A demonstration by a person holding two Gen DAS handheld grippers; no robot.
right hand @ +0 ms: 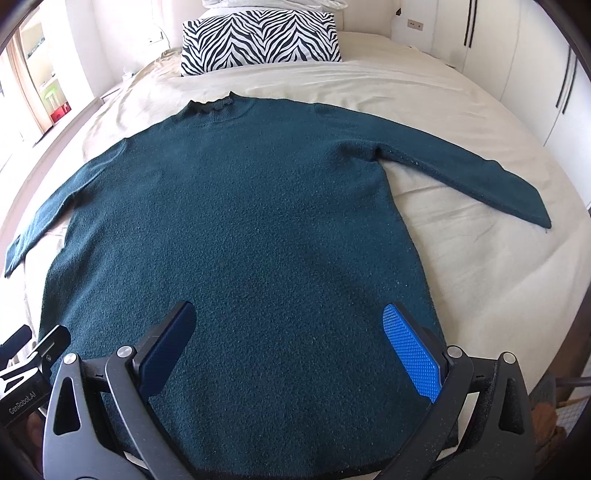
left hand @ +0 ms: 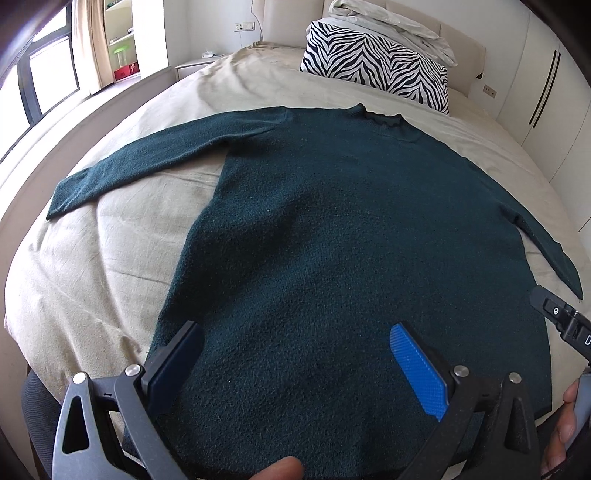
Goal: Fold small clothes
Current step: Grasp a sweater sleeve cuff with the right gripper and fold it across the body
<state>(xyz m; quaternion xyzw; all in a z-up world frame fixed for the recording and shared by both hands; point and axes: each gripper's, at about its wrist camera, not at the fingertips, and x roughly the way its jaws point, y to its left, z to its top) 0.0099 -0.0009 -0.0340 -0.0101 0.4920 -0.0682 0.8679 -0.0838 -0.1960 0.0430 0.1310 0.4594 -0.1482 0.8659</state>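
A bedroom with white cupboard doors and a window on the left wall; a bed (left hand: 110, 236) covered in a creased beige sheet fills the left wrist view. At its head sits a zebra-striped pillow (left hand: 373, 62) with a bundle of pale bedding (left hand: 391, 26) piled on top. A dark green sweater (left hand: 332, 229) lies flat on the sheet, collar toward the pillow, both sleeves spread out to the sides. The left sleeve ends near the bed's left edge, with bare sheet below it and beside the body. The left tongs (left hand: 295, 354) hang above the sweater's hem with their blue pads wide apart, holding nothing. At the right edge the other tool's black body shows a white letter "D" (the rest is cut off), with fingers (left hand: 565, 428) beside it; a fingertip also shows at the bottom edge.

From the right wrist, the same bed (right hand: 480, 258) has a broad stretch of open sheet to the right of the sweater (right hand: 240, 221), between the body and the outstretched right sleeve and on toward the bed's right edge. The zebra pillow (right hand: 258, 40) stands beyond the collar, well apart from it. The right tongs (right hand: 288, 339) also gape wide over the hem, empty. At the lower left the other tool bears the writing "GenRobot.AI".
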